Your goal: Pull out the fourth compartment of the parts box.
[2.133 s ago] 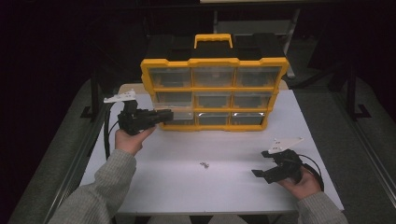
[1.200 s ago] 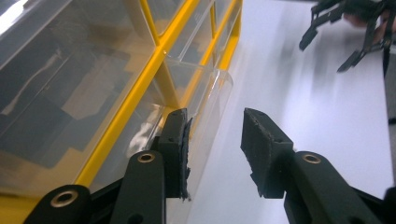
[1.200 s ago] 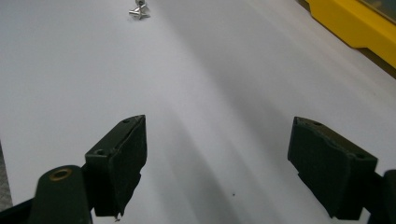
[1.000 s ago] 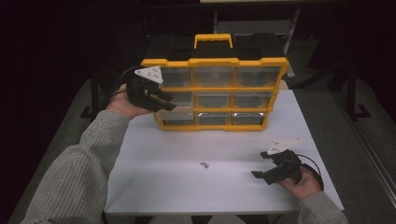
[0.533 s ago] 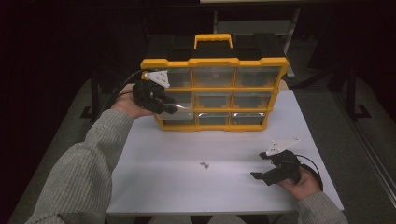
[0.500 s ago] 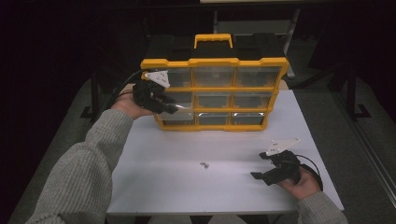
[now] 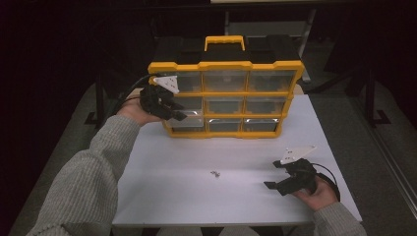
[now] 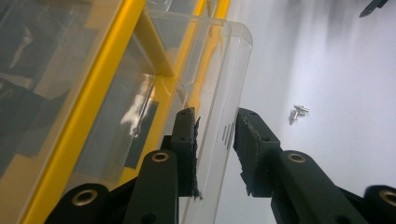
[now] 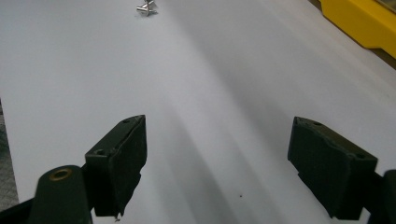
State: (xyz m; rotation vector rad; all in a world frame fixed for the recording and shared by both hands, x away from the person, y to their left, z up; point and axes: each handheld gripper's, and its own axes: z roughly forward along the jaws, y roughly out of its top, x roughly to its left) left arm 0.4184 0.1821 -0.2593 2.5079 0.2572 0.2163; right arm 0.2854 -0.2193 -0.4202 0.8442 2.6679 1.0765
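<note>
Left gripper (image 7: 169, 105): at the lower-left corner of the organiser, held in the person's left hand. Its jaws have just been closing, with the clear drawer front between them.
Grip: in the left gripper view (image 8: 215, 154) one pad lies against the drawer front; the other stands just off it, a thin gap showing. Not yet clamped.
Clear drawer (image 8: 219, 79): bottom-left bay of the organiser, pulled slightly out of the frame, its front edge between the jaws.
Yellow organiser (image 7: 226, 66): stands upright at the far middle of the table, handle on top, three rows of clear drawers.
Right gripper (image 7: 290, 179): near the front right edge of the table, in the right hand, jaws wide apart, nothing between them (image 9: 217, 163).
Small screws (image 7: 215, 173): loose cluster on the bare white table (image 7: 196, 196), well apart from both grippers.
</note>
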